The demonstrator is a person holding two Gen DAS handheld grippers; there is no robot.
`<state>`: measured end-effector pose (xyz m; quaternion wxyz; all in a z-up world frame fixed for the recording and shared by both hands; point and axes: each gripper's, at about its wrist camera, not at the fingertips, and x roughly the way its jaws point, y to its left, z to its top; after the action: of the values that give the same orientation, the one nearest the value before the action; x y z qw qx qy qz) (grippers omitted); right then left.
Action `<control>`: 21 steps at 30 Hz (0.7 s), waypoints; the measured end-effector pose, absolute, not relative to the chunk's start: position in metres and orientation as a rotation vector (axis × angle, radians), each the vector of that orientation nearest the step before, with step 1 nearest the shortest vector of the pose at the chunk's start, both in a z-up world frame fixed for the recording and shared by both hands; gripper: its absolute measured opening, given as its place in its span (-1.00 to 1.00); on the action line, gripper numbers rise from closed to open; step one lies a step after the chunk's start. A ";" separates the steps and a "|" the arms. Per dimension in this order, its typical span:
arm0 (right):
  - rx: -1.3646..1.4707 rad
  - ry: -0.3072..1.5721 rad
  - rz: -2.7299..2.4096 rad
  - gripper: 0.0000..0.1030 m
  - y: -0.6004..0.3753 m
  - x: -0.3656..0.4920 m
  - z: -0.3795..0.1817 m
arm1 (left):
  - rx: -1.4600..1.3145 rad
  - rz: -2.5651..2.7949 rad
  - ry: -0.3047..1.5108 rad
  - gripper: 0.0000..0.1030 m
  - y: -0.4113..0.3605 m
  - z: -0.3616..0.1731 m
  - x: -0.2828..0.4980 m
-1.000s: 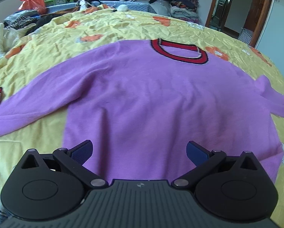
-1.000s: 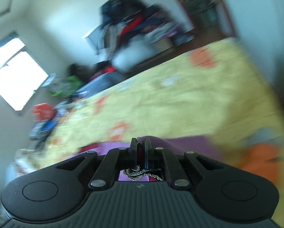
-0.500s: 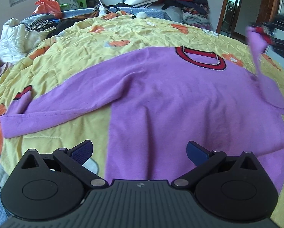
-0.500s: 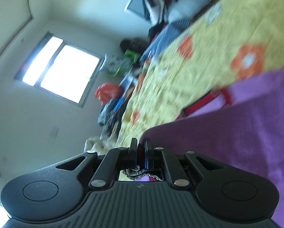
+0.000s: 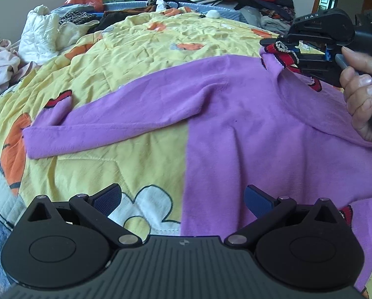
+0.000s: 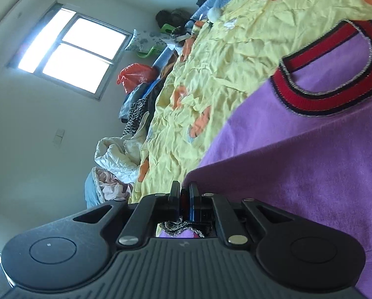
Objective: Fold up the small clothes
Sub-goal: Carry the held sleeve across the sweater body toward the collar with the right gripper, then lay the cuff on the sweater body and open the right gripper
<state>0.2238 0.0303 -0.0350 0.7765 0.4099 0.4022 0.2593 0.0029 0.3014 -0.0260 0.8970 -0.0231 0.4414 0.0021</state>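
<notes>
Left wrist view: the left gripper (image 5: 183, 199) has its two blue-padded fingers (image 5: 107, 198) spread wide apart with nothing between them. Below the gap lie the near side edge of the purple sweater (image 5: 248, 134) and the white flower printed on the yellow bedsheet (image 5: 126, 79); whether the pads touch the cloth cannot be told. The sweater lies flat on the sheet ahead of the fingers, its long sleeve (image 5: 91, 129) stretched out to the left of them and ending in a red cuff (image 5: 57, 101). Ahead and to the right, the right gripper (image 5: 285, 49), held in a person's hand (image 5: 360, 87), pinches the other sleeve's red-and-black cuff with silver trim and holds it lifted over the sweater's chest.

Right wrist view: the right gripper (image 6: 184, 195) has its fingers pressed together on purple fabric, with silver trim bunched behind them. The lifted sleeve (image 6: 298, 174) spreads to the right of the fingers. Beyond it lies the sweater's red-and-black collar (image 6: 335, 94), and farther out the crumpled yellow sheet (image 6: 223, 74).
</notes>
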 end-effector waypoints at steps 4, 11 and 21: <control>0.591 0.915 0.524 0.16 0.063 0.222 -0.034 | -0.052 0.002 0.924 1.00 0.300 -0.029 0.004; 0.337 0.757 0.482 0.84 -0.004 0.151 -0.008 | -0.089 -0.030 0.903 1.00 0.291 -0.020 0.019; 0.345 0.700 -0.019 0.50 -0.223 0.082 -0.043 | -0.337 -0.317 0.884 1.00 0.259 -0.027 0.143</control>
<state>0.0819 -0.2228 -0.0430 0.9247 0.1683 0.3414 -0.0092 0.1426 0.2591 -0.0271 0.8782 -0.1614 0.4238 -0.1522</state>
